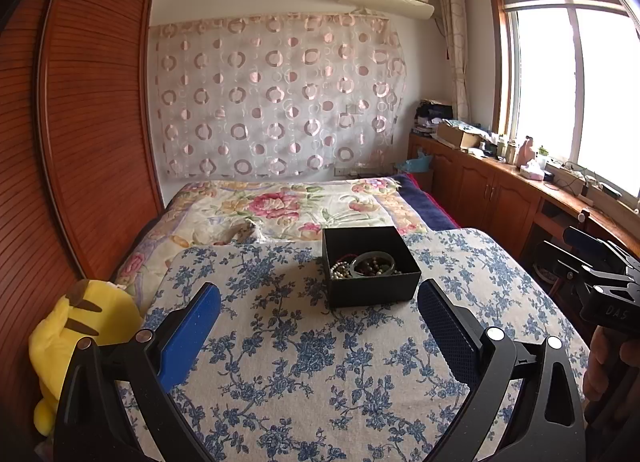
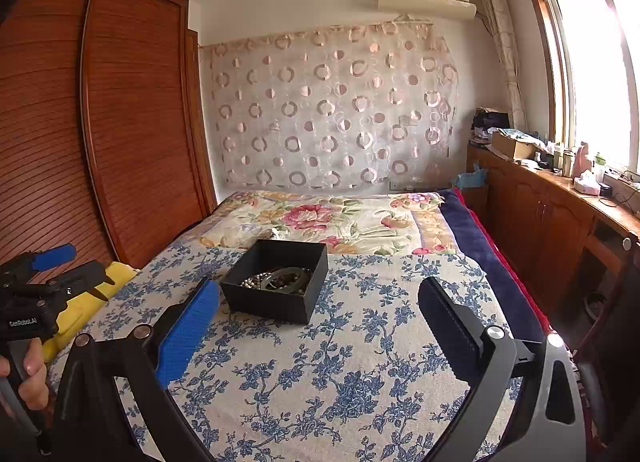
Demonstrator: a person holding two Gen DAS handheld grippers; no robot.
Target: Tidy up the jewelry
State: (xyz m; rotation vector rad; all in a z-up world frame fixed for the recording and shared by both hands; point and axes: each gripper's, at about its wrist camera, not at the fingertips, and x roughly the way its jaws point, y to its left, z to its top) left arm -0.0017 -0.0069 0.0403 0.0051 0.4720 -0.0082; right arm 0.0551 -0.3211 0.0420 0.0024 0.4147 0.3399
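I see the open black cardboard box (image 1: 370,266) of beaded jewelry (image 1: 366,266) sitting toward the far edge of the blue-floral cloth board (image 1: 320,362) laid across the flowered bed (image 1: 288,205). My left gripper (image 1: 320,338) and right gripper (image 2: 320,336) both hover spread wide, empty, short of the box. Slatted wood wardrobe (image 1: 92,133) left, window (image 1: 568,89) right.
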